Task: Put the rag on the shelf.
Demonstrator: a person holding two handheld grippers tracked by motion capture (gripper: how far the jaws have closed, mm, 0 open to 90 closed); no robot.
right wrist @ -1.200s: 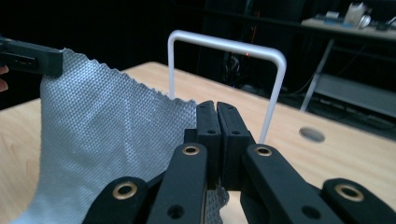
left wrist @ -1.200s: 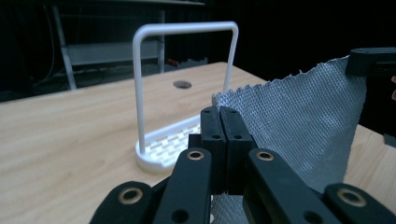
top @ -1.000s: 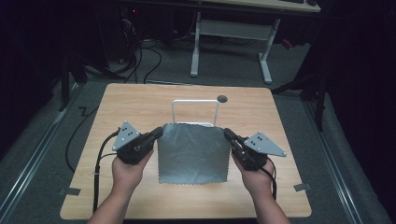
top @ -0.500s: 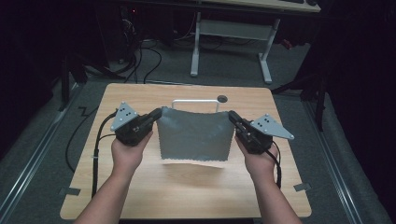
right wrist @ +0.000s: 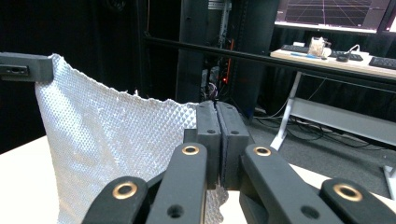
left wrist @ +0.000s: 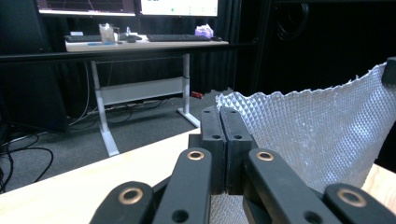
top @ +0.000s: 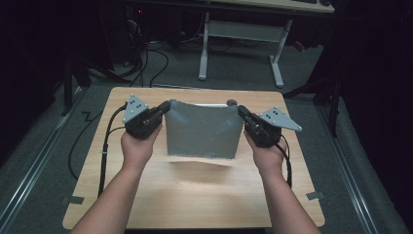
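High view: the grey cloth (top: 203, 129) hangs over the table (top: 195, 195) between the left gripper (top: 165, 108) and the right gripper (top: 242, 113), limp and light; grip at the top corners.

Left gripper view: jaws are clamped together on one cloth (left wrist: 322, 135) corner.

Right gripper view: jaws are pressed together on the other corner of the cloth (right wrist: 116, 154).

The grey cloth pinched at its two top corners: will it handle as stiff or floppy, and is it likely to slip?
The cloth is probably floppy: its top edge sags between the left hand-held gripper and the right hand-held gripper. It seems light, hanging from two pinched corners. Its bumpy weave probably resists slipping.
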